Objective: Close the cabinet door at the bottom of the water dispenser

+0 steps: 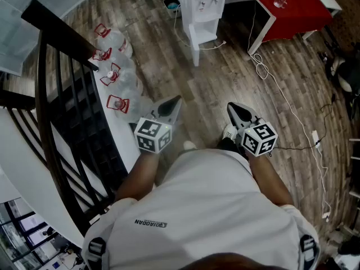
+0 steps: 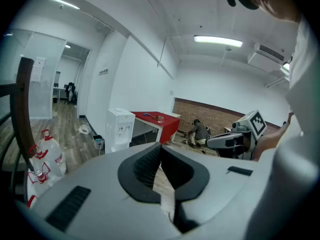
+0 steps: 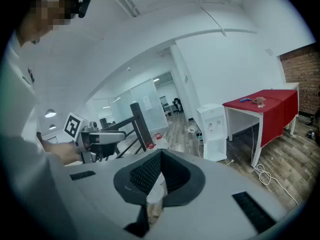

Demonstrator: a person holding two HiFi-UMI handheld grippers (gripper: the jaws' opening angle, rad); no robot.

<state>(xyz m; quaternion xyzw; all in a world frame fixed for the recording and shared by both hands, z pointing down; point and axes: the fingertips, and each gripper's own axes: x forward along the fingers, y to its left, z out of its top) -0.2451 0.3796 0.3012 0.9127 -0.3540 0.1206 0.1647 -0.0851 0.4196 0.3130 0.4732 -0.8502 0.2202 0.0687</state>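
Closest in, I saw my left gripper (image 1: 175, 101) and right gripper (image 1: 231, 107) side by side in front of my white shirt (image 1: 208, 207), both tilted a little down toward the wood floor (image 1: 185, 72). In the left gripper view its fingers (image 2: 150, 164) were pressed together at the tips with nothing between them. The right gripper was the same: its fingers (image 3: 150, 173) were closed tight and empty. My shoes (image 1: 228, 133) showed just under the right gripper.

To the left, just beside the left gripper, stood a black stair railing (image 1: 56, 111). A row of clear water bottles (image 1: 121, 77) with red labels stood on the floor along it. On the right, a white cable (image 1: 260, 67) ran across the floor.

Farther ahead, the white water dispenser (image 1: 205, 4) stood upright, well apart from both grippers. Neither one was touching it. At its base, the cabinet door (image 1: 202, 35) looked swung out toward me in the head view, so not shut. I could not tell how far it stood open. Just beside the dispenser on the right was a table with a red cloth (image 1: 292, 10). Past that, the left gripper view showed a brick wall (image 2: 220, 114) and a person (image 2: 201, 131) low down near it.
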